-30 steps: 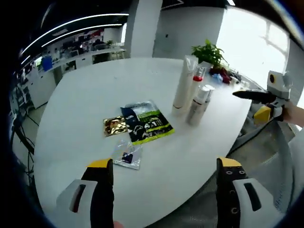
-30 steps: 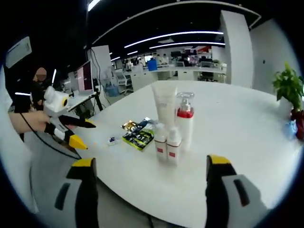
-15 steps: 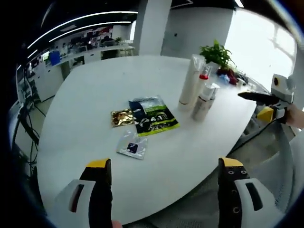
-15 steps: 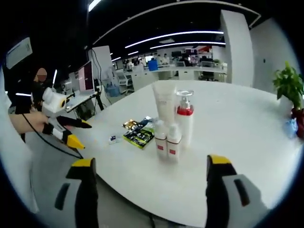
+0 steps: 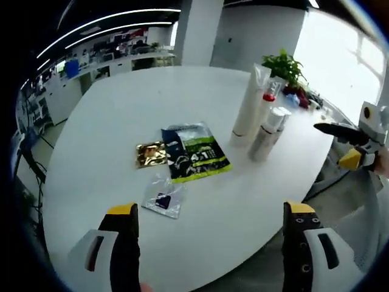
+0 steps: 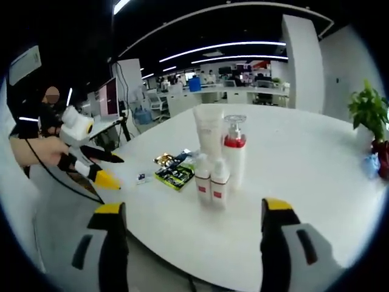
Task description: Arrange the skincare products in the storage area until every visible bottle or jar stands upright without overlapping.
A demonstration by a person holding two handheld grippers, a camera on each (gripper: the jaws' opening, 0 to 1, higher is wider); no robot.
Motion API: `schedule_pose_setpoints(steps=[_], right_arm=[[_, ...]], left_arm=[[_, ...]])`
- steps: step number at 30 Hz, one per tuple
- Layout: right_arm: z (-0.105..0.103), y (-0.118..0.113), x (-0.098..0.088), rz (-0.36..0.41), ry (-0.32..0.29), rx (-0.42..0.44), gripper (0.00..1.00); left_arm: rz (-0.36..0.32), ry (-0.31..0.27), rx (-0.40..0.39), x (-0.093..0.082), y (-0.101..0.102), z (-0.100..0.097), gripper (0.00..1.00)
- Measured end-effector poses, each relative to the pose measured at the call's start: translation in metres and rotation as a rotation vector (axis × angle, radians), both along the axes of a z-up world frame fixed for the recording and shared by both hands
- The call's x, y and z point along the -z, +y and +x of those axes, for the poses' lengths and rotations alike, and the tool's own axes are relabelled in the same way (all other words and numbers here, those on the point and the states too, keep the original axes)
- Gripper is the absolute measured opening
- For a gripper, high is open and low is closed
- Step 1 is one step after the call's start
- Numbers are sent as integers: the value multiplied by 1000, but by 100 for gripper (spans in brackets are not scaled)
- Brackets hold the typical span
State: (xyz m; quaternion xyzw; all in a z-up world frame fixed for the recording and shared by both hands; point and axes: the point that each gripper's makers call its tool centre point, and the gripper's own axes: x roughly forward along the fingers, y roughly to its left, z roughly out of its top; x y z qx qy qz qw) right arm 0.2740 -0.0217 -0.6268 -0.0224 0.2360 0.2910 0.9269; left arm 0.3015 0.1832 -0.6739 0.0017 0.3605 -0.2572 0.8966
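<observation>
Left gripper (image 5: 213, 228): jaws wide apart, holding nothing, raised over the near edge of the table (image 5: 109, 115). Seen also in the right gripper view (image 6: 108, 170), held in a hand (image 6: 33, 151) off the table's left edge, its yellow-tipped jaws parted.

Right gripper (image 6: 191, 226): jaws wide apart, holding nothing, poised off the near edge of the table. Seen also in the left gripper view (image 5: 347, 146) at the far right, beyond the table edge, jaws parted.

Sachet (image 5: 162, 199): clear with a dark label, flat on the table, nearest the left gripper.

Gold packet (image 5: 151, 154): flat, just beyond the sachet, beside the dark pouch.

Dark pouch (image 5: 194, 152): black and green, flat, its edge touching or just beside the gold packet.

Tube (image 5: 249, 103): tall, white, upright on its cap, to the right of the pouch.

Pump bottle (image 6: 234, 152): white with a red collar, upright, close beside the tube.

Small bottles (image 6: 211, 181): two, white with red labels, upright, side by side in front of the tube and pump bottle as the right gripper view has them.

Plant (image 5: 285, 66): green, in a pot at the far edge of the table, well apart from the bottles.

Desks (image 6: 243, 91): rows of them in the office beyond the table.
</observation>
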Motion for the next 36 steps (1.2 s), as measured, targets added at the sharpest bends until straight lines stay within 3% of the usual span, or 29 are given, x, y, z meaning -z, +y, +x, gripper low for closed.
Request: schedule_pose_setpoints(steps=[3, 10, 18, 26, 36], right_arm=[[0, 1, 0, -5, -2, -6, 91], [0, 1, 1, -6, 1, -9, 90], [1, -2, 1, 12, 11, 9, 90], [2, -3, 2, 16, 19, 18, 89], [3, -7, 3, 29, 35, 43, 89]], left_arm=[[15, -36, 25, -2, -10, 13, 97], [78, 11, 39, 12, -28, 38, 97], [98, 33, 25, 21, -48, 63, 97], [190, 53, -26, 38, -45, 87, 97], [244, 87, -79, 59, -47, 115, 97]])
